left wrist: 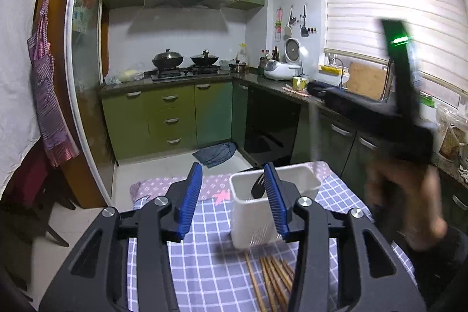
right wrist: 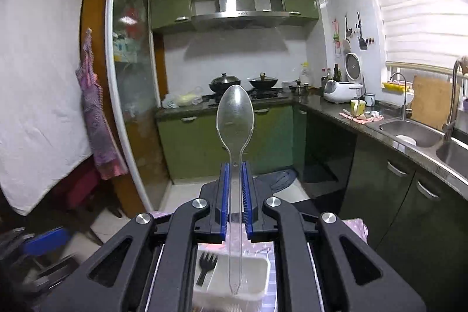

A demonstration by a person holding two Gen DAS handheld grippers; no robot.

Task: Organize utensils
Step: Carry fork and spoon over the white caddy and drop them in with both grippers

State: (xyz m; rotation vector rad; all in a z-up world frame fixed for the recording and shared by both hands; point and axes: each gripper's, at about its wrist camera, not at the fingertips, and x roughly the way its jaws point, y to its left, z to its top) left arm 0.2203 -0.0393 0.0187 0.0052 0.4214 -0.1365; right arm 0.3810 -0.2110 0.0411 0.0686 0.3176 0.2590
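Note:
My right gripper [right wrist: 234,168] is shut on a clear plastic spoon [right wrist: 235,116], bowl up. The spoon's handle tip hangs just above the white utensil holder [right wrist: 257,277], which has a black fork [right wrist: 206,268] standing in it. In the left wrist view my left gripper [left wrist: 233,174] is open with nothing between its blue pads [left wrist: 190,195]. The white holder [left wrist: 304,183] stands just beyond it, the fork [left wrist: 257,186] inside. Several wooden chopsticks [left wrist: 272,279] lie on the cloth below the holder. The right gripper [left wrist: 321,92], blurred, is raised at the right in a hand [left wrist: 409,195].
A blue checked cloth [left wrist: 210,253] covers the table. Beyond it is the kitchen floor with a blue rag [left wrist: 216,154]. Green cabinets, a stove with two woks [right wrist: 225,82] and a counter with a sink [right wrist: 409,133] stand at the back and right.

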